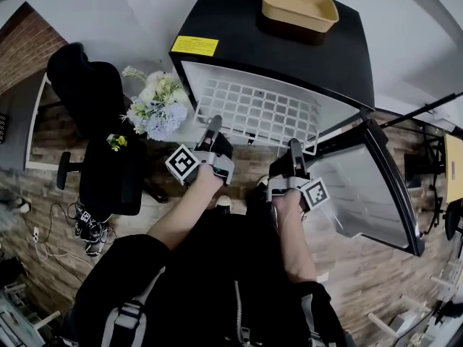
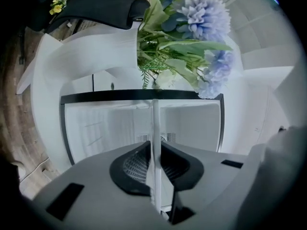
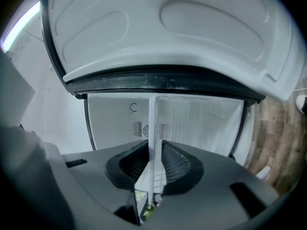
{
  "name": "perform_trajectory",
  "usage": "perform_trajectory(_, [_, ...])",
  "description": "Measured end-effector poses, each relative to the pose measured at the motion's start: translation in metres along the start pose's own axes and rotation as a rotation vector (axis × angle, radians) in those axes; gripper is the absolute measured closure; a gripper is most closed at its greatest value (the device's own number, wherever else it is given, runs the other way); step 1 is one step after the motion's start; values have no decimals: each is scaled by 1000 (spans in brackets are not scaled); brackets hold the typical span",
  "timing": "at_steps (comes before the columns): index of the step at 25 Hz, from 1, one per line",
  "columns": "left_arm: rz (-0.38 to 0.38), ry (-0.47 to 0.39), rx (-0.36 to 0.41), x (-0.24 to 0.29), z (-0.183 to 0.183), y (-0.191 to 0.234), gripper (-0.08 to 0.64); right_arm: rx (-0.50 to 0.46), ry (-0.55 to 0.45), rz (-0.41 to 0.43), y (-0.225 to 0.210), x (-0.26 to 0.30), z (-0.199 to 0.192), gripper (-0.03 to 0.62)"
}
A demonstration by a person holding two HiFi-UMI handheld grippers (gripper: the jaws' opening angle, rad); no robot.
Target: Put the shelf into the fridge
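The flat white wire-grid shelf sits partly in the open mouth of the small black fridge, long axis crosswise, its near edge clamped by left gripper and right gripper, with the cavity straight ahead of both

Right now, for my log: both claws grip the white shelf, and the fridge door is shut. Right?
No. The head view shows the fridge door open, swung to the right. The left claw and right claw do grip the white shelf.
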State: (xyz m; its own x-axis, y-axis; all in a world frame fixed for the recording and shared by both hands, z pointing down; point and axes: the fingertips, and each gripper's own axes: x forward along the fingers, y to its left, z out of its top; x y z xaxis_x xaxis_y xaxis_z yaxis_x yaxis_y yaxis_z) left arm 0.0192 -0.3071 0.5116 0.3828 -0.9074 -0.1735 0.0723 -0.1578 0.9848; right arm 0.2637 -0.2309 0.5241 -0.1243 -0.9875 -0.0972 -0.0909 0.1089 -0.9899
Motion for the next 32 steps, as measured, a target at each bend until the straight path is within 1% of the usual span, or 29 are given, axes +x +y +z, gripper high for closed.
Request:
perform_trajectory(7, [11, 46, 52, -9, -10, -2, 514, -96, 32, 0, 8, -8, -6, 538])
perform_trajectory(11, [17, 59, 69, -17, -13, -4, 514, -113, 44, -1, 10, -11, -14, 551])
perform_trajectory(16, [23, 65, 42, -19, -14, -2, 514, -98, 41, 2, 10, -12, -17, 558])
perform_trajectory(20, [14, 53, 23, -19, -14, -2, 515, -101, 36, -5, 7, -13, -15, 551])
perform_trajectory(29, [-13, 34, 21, -17, -13, -11, 514, -102, 29, 29, 18, -9, -15, 546])
perform_trajectory(32, [-15, 30, 35, -10, -12, -11, 514, -106, 29, 28, 18, -2, -12, 546])
